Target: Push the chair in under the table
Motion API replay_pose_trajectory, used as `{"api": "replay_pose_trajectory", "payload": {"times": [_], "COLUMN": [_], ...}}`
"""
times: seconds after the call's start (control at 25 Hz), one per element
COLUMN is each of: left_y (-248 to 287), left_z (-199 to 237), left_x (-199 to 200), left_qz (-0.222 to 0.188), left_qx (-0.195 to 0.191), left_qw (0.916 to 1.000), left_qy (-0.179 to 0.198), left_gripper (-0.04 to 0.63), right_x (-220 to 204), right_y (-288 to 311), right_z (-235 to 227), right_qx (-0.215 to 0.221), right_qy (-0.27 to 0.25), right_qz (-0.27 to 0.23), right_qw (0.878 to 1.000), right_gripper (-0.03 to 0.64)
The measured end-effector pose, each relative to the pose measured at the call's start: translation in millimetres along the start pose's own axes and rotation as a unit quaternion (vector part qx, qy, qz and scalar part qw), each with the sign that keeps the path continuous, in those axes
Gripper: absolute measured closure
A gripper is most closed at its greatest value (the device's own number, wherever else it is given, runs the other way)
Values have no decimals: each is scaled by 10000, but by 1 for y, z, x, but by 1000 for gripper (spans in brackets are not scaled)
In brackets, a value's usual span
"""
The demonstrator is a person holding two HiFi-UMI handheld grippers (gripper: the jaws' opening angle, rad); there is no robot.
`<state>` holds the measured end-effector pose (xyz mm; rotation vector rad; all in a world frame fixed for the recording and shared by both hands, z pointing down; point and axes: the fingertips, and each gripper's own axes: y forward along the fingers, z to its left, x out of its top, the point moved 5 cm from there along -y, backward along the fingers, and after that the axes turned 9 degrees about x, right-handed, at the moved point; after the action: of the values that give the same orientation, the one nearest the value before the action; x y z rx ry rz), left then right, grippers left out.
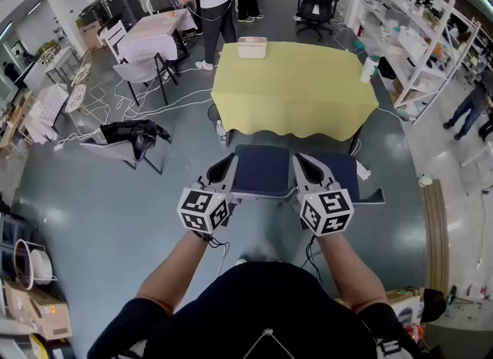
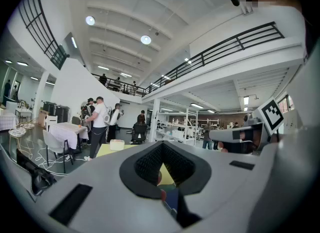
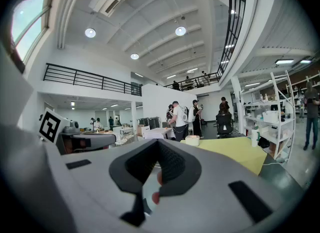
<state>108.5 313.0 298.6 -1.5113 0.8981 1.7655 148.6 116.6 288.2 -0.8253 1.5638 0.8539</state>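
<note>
**Q:** Where is the dark blue padded chair (image 1: 263,169)?
**A:** It stands on the grey floor (image 1: 139,234), at the near edge of the rectangular table with the yellow-green cloth (image 1: 293,92). The cloth's hem hangs just beyond the chair's far edge. How far the chair reaches under the cloth cannot be told.

**Q:** What is the state of each claw?
**A:** The left claw (image 1: 225,166) and the right claw (image 1: 302,163) both have their jaws closed together, holding nothing. One lies at each side edge of the chair's blue panel, pointing about level toward the table.

**Q:** Is any writing legible?
**A:** None. Each claw's cube (image 1: 204,211) shows only square black-and-white markers.

**Q:** What are the edges and clearances?
**A:** A white rectangular box (image 1: 252,47) sits at the table's far edge. A white bottle (image 1: 368,69) stands at its right edge. The floor left of the chair is open. A black object on a grey frame (image 1: 131,138) lies well apart, with white cables (image 1: 146,107) beyond it. A second dark blue panel (image 1: 356,180) lies just beside the right claw. White shelving (image 1: 420,49) stands farther right.
</note>
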Motion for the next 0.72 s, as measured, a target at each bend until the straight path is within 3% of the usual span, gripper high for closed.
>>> {"api": "replay_pose_trajectory", "payload": {"times": [0.72], "left_y": [-1], "left_z": [-11], "left_x": [-1], "left_qz": [-41], "left_qx": [-73], "left_qw": [10000], "left_qy": [-25], "left_gripper": [586], "right_x": [2], "right_y": [-10], "right_z": [4], "right_qx": [138], "right_qy": [-28], "right_qz": [-35], "right_qw": [9999], "right_gripper": [601]}}
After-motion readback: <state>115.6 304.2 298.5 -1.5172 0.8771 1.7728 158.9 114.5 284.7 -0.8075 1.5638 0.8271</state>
